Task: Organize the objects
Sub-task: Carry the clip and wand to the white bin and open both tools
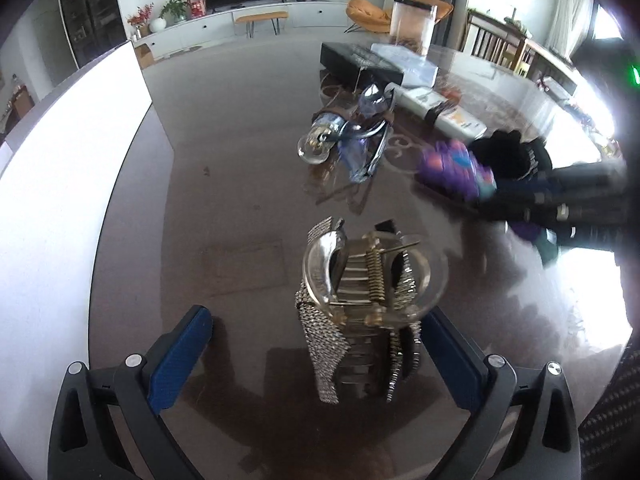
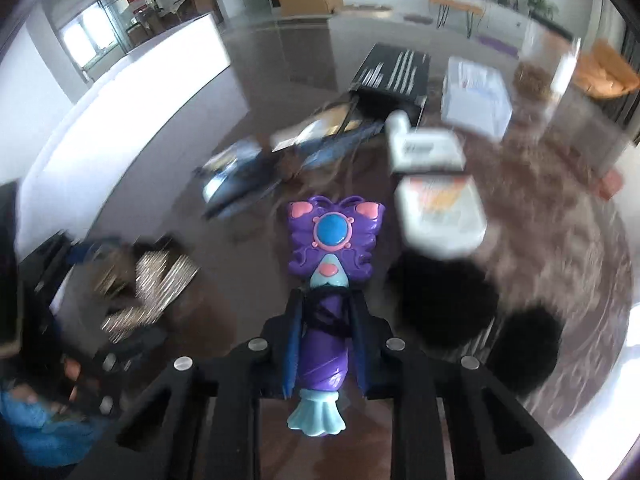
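Note:
In the left wrist view a clear hair claw clip (image 1: 368, 280) with a metal spring and rhinestone strips lies on the dark glossy table (image 1: 240, 208). My left gripper (image 1: 316, 320) is open around it, and the clip sits close to the right blue pad. The right wrist view has my right gripper (image 2: 326, 300) shut on the handle of a purple butterfly toy wand (image 2: 332, 236), whose blue and pink head points away. That wand (image 1: 452, 168) and the right gripper (image 1: 492, 192) also show blurred at the right of the left wrist view. The rhinestone clip (image 2: 160, 280) is blurred at left.
Blue and silver hair clips (image 1: 352, 136) lie mid-table, also in the right wrist view (image 2: 256, 168). Behind stand a black box (image 1: 360, 64), white boxes (image 1: 436, 112) and a clear container (image 1: 412, 24). Black fluffy items (image 2: 444, 292) lie right of the wand. A white panel (image 1: 72, 160) borders the left.

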The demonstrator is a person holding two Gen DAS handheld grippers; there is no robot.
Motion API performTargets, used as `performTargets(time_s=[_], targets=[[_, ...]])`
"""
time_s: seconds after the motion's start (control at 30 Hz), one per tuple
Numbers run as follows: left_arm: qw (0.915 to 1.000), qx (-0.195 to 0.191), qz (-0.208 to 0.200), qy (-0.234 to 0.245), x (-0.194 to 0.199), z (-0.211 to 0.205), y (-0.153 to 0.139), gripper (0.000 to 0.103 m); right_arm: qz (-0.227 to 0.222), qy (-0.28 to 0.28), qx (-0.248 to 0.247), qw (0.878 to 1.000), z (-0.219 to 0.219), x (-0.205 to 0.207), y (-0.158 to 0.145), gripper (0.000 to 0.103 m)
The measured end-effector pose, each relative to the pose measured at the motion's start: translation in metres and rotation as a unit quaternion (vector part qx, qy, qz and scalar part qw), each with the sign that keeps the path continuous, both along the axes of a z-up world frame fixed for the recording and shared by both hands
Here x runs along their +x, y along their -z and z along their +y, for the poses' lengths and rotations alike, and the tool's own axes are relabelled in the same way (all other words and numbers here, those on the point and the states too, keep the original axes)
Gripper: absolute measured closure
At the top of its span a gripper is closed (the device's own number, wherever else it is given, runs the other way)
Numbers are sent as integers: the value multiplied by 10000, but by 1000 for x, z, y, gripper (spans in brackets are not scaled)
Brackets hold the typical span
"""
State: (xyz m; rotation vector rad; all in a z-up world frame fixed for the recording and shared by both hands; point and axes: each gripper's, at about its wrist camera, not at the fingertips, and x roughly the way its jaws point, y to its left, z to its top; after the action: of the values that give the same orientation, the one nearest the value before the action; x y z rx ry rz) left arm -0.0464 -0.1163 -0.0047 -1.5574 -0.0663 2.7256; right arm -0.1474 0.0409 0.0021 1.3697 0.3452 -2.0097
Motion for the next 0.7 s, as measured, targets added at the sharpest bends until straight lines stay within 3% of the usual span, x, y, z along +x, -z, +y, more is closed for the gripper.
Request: performTargets(time_s=[0.1, 0.17, 0.27, 0.4, 0.5, 0.6, 0.7], targets=[[9997, 173, 131, 107, -2, 3, -9, 0, -20, 174, 171, 9997, 5, 10, -3, 80], [9998, -38, 135, 169, -7, 8, -10, 2, -7, 254, 233, 9994, 0, 10, -6, 79], [9994, -229, -2, 257, -9, 13, -5, 47, 158, 186, 678, 9974, -16, 9, -4, 79], [9996, -126, 132, 201, 3, 13, -9, 48, 51, 316, 880, 9956, -15, 10, -3, 82], [9989, 291, 360, 126, 22, 4, -33, 48, -407, 743, -53, 9964, 12, 11, -14, 82], [9958, 623, 674, 31, 45, -11, -70, 48, -762, 1045, -1125, 9852, 44, 28, -35, 82], [9906, 882, 1034, -171, 67, -42, -112, 48, -911, 1127, -1687, 9749, 55, 44, -55, 82]])
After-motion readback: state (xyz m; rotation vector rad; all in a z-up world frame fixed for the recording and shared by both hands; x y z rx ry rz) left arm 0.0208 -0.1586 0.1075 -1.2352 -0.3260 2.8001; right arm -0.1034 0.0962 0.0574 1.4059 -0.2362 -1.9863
